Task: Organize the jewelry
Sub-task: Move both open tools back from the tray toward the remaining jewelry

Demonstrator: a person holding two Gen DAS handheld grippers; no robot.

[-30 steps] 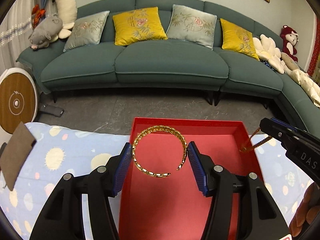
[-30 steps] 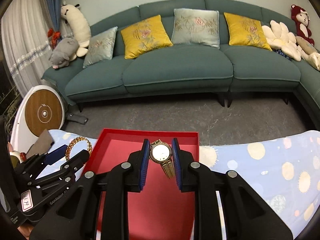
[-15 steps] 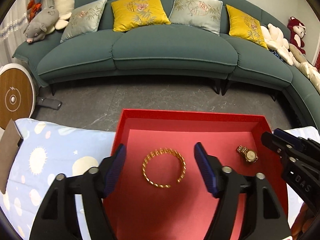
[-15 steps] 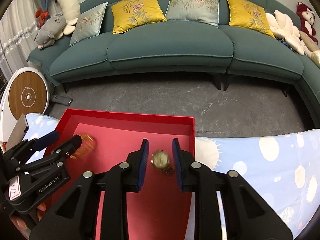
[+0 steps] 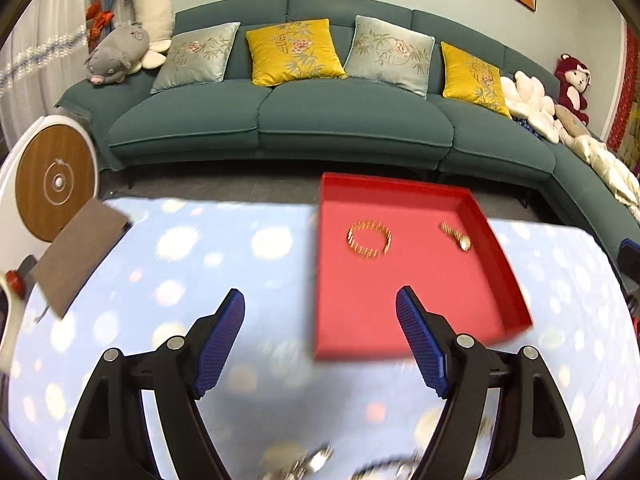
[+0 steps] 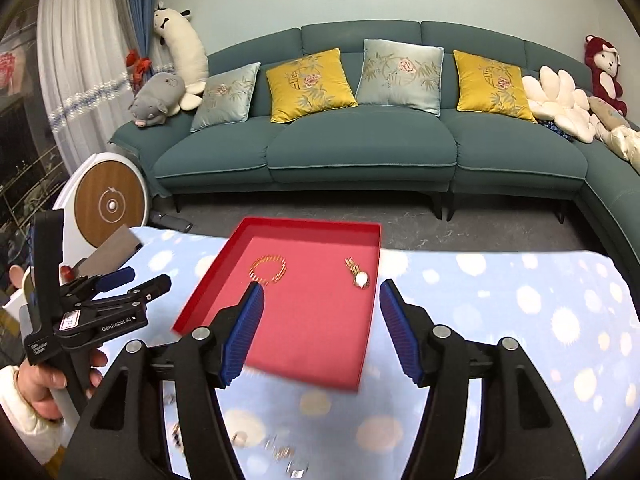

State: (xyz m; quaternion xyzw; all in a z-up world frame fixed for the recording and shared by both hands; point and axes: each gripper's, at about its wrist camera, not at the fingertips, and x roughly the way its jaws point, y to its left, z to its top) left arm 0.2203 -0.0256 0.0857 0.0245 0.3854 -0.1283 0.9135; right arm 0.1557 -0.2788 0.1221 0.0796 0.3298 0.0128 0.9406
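A red tray (image 5: 500,264) (image 6: 208,280) sits on the blue spotted tablecloth. A gold bangle (image 5: 369,238) (image 6: 269,268) lies in its far left part. A gold watch (image 5: 456,236) (image 6: 357,273) lies in its far right part. My left gripper (image 5: 320,332) is open and empty, above the cloth at the tray's near left; it also shows in the right wrist view (image 6: 136,278). My right gripper (image 6: 320,324) is open and empty over the tray's near end. Blurred loose jewelry (image 5: 316,460) (image 6: 280,452) lies on the cloth near the front edge.
A brown card (image 5: 76,252) (image 6: 112,252) lies on the cloth's left side. A round white and wood object (image 5: 56,184) (image 6: 108,204) stands left of the table. A teal sofa (image 5: 344,120) with cushions and plush toys runs behind, across a dark floor.
Both grippers let go, opened wide and pulled back toward me and up. The bangle and watch now lie in the tray. The left gripper shifted left, off the tray.
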